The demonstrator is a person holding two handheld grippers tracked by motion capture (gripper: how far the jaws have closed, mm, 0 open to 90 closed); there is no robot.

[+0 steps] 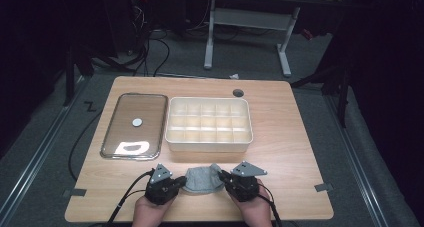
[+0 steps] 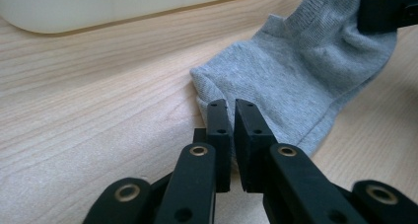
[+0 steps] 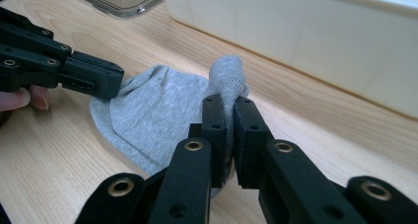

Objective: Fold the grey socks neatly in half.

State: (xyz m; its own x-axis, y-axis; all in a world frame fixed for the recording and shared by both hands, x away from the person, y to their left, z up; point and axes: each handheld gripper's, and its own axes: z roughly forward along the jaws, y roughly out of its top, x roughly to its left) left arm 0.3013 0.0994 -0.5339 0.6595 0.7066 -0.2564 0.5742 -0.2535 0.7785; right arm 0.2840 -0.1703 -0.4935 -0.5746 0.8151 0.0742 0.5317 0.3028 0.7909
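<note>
While both tongs pinch the sock (image 1: 200,181), the divided bin (image 1: 209,144) sits empty.

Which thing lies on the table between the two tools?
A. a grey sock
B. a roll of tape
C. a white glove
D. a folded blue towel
A: a grey sock lies on the wooden table between the left tool and the right tool, in front of the white divided box.
</note>
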